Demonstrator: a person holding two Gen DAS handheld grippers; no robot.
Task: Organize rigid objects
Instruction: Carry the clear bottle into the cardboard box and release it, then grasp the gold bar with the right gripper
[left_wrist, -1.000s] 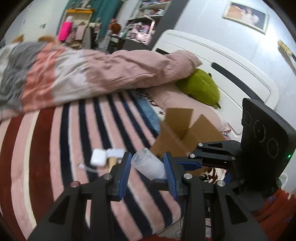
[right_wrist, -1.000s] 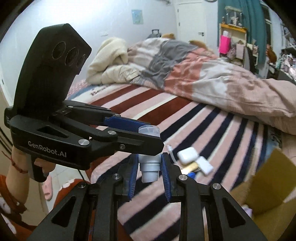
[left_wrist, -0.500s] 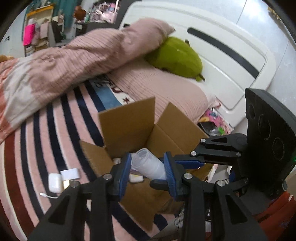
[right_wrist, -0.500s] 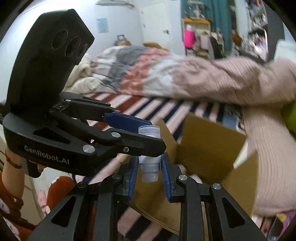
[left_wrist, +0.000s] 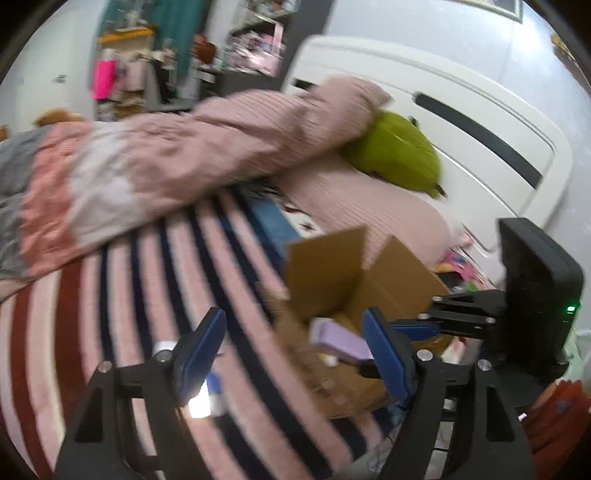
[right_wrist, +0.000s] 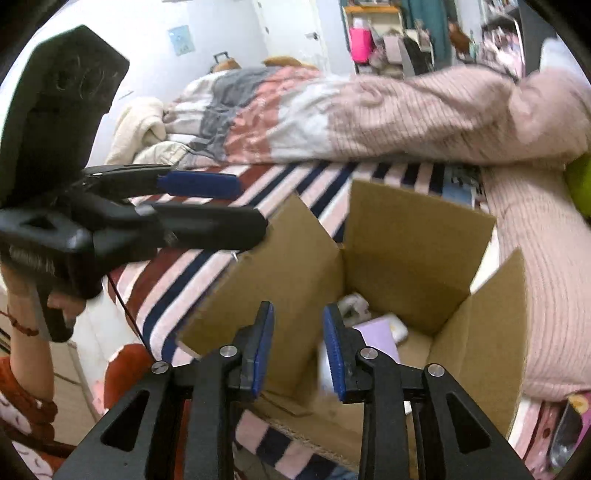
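Observation:
An open cardboard box (right_wrist: 417, 240) stands on the striped bed; it also shows in the left wrist view (left_wrist: 332, 266). Inside lie a lilac flat item (right_wrist: 380, 336) and white items (right_wrist: 352, 304); the lilac item shows in the left wrist view (left_wrist: 340, 339) too. My right gripper (right_wrist: 298, 347) is open and empty just over the box's near edge. My left gripper (left_wrist: 293, 350) is wide open and empty, left of the box; from the right wrist view it (right_wrist: 236, 206) sits above the box's left flap. A small white and blue item (left_wrist: 210, 402) lies on the blanket under the left finger.
A striped blanket (left_wrist: 110, 295) covers the bed. A crumpled pink and grey duvet (left_wrist: 147, 170) lies across the back. A green plush (left_wrist: 399, 155) rests by the white headboard (left_wrist: 480, 122). A pink pillow (right_wrist: 546, 277) lies right of the box.
Both grippers held a clear plastic bottle together; both have opened and the bottle is gone from between them. The left gripper has swung back left, away from the box.

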